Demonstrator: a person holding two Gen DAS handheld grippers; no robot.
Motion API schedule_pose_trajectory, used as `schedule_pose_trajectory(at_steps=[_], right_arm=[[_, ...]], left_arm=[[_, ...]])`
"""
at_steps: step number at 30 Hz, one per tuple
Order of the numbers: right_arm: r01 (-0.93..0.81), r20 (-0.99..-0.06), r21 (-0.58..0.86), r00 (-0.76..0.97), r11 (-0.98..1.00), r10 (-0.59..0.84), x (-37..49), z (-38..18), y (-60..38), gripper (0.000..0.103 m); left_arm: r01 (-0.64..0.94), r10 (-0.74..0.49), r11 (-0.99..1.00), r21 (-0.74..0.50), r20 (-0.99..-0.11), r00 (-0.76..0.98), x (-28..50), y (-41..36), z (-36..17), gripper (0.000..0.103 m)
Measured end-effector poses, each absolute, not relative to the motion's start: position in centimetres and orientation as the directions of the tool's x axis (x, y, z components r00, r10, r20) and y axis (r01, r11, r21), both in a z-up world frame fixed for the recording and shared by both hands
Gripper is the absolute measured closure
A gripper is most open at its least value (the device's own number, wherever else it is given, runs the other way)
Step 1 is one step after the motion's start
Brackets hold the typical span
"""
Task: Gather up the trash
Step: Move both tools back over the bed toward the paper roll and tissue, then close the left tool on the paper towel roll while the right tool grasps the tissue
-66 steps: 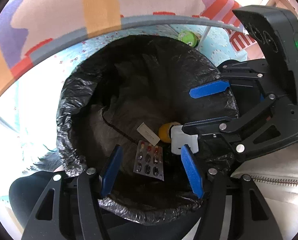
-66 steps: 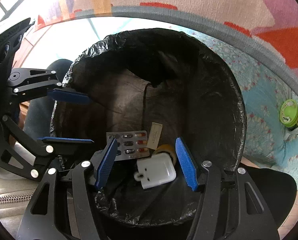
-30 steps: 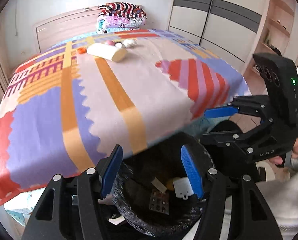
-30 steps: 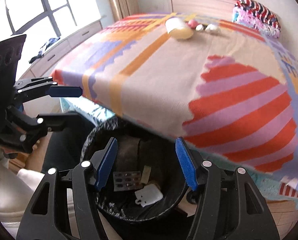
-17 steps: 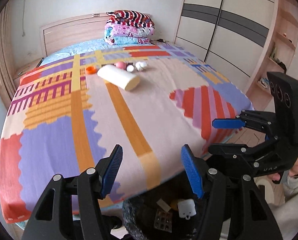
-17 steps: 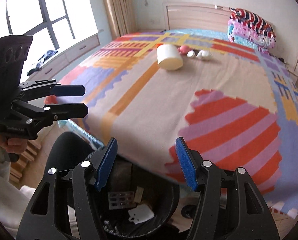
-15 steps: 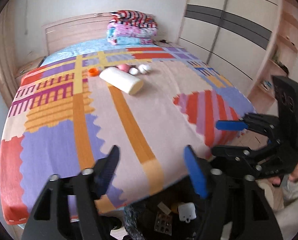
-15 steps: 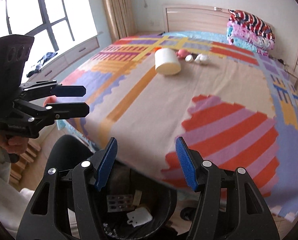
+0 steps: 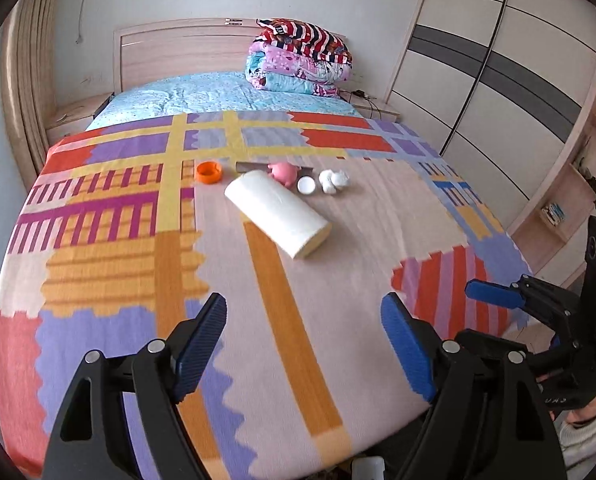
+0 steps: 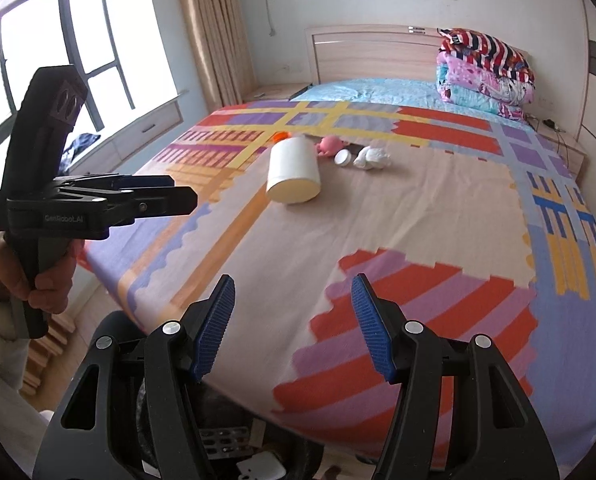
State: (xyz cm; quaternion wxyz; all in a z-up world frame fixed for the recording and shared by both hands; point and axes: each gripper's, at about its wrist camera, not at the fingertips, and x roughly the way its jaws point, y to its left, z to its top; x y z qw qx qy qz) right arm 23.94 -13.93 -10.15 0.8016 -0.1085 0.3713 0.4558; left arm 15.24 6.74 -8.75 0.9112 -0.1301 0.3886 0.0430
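Note:
On the patterned bedspread (image 9: 138, 264) lie a white paper roll (image 9: 278, 218), an orange cap (image 9: 208, 171), a pink toy (image 9: 284, 172), a white lid (image 9: 305, 185) and crumpled white tissue (image 9: 333, 181). They also show in the right wrist view: roll (image 10: 294, 170), pink toy (image 10: 329, 146), lid (image 10: 342, 157), tissue (image 10: 371, 159). My left gripper (image 9: 301, 344) is open and empty above the bed's foot. My right gripper (image 10: 292, 324) is open and empty. The black bin (image 10: 218, 440) sits below, holding a blister pack (image 10: 222, 440) and a white case (image 10: 260, 468).
A stack of folded quilts (image 9: 299, 60) rests at the headboard. Wardrobe doors (image 9: 497, 80) stand to the right, a window (image 10: 58, 60) and curtain (image 10: 214, 32) to the left. Each gripper shows in the other's view, the right (image 9: 493, 294) and the left (image 10: 138, 196).
Both grippers have risen from inside the bin and tilted up to face the bed. The bin has dropped to the bottom edge of the views. Both stay open and empty.

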Motion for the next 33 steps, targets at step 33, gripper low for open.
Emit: schedule_pose_trajectory(at_steps=[33], right_arm=[[-0.748,-0.662,0.257,0.325,0.612,0.675,35.4,-9.3,-8.9,0.043]], left_arm=[[-0.269,-0.026,0.930,-0.249,-0.776,0.631,27.6,11.5,-13.2,0.029]])
